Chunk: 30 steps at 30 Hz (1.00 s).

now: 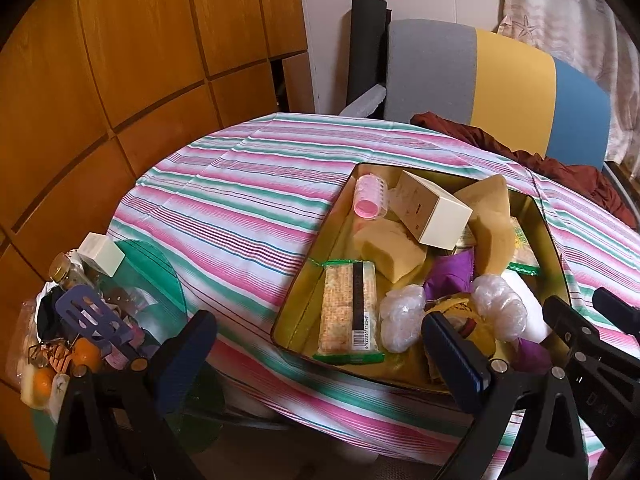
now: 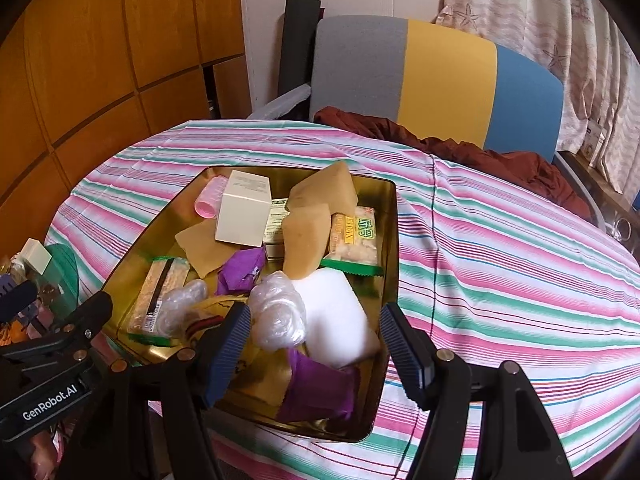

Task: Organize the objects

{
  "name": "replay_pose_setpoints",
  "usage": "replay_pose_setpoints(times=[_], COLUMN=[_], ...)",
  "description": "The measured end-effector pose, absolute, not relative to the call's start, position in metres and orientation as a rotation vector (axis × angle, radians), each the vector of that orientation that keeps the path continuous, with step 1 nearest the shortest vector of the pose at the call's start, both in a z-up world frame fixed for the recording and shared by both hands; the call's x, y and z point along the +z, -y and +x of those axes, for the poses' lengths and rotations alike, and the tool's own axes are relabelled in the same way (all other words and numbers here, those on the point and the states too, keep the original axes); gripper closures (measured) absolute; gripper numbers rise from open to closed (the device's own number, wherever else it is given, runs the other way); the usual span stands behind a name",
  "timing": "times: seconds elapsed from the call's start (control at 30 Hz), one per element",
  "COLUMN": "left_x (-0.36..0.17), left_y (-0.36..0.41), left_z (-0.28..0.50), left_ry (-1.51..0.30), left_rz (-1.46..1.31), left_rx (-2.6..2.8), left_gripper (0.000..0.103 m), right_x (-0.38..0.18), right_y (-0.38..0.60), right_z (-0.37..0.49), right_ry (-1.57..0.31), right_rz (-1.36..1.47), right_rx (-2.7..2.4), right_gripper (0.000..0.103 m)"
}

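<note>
A gold metal tray [image 1: 320, 256] [image 2: 390, 248] sits on the striped tablecloth, full of items: a pink hair roller [image 1: 370, 200] [image 2: 208, 204], a cream box [image 1: 432, 210] [image 2: 244, 214], yellow sponges [image 1: 390, 250] [image 2: 304, 236], cracker packs [image 1: 350, 312] [image 2: 356, 236], purple wrappers [image 1: 448, 276] [image 2: 316, 388], clear plastic bundles [image 1: 402, 318] [image 2: 278, 312] and a white foam block [image 2: 340, 316]. My left gripper [image 1: 320, 354] is open and empty over the tray's near left edge. My right gripper [image 2: 316, 350] is open and empty over the tray's near end.
A green basket [image 1: 156, 280] at the table's left holds a small cream box [image 1: 102, 254], a jar [image 1: 66, 272], a purple slotted tool [image 1: 92, 316] and oranges [image 1: 86, 354]. A grey, yellow and blue chair [image 2: 432, 80] with a dark red cloth [image 2: 460, 152] stands behind the table.
</note>
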<state>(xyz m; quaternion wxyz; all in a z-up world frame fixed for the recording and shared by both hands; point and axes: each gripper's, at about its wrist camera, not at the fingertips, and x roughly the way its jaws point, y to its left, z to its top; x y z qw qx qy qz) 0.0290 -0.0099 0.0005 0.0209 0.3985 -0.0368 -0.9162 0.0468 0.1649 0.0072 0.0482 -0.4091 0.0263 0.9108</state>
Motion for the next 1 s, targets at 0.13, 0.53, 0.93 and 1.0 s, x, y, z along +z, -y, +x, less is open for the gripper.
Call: replay_pose_setpoints(times=[0.13,0.53,0.93,1.0], left_x=[0.0005,0.0005,-0.0016,-0.0032], left_y=[0.0083,0.0060,0.0057,0.0065], left_z=[0.0302,0.0322,0.0333,0.0329], left_ry=[0.129,0.143,0.138,0.136], left_rz=[1.234,1.232,1.241,1.241], left_rx=[-2.841,-2.851,-2.852,-2.838], left_gripper=[0.000,0.000,0.006,0.006], right_x=[0.0076,0.0095,0.0093,0.0092], right_y=[-0.1669,-0.1683,-0.1688,-0.1692], right_z=[0.0466,0.0486,0.0482,0.0479], right_ry=[-0.097,-0.107,-0.114,-0.117], right_rz=[-1.248,-1.231,-1.232,-1.231], right_rx=[2.773,2.778,2.778,2.777], right_gripper=[0.035,0.035,0.035,0.035])
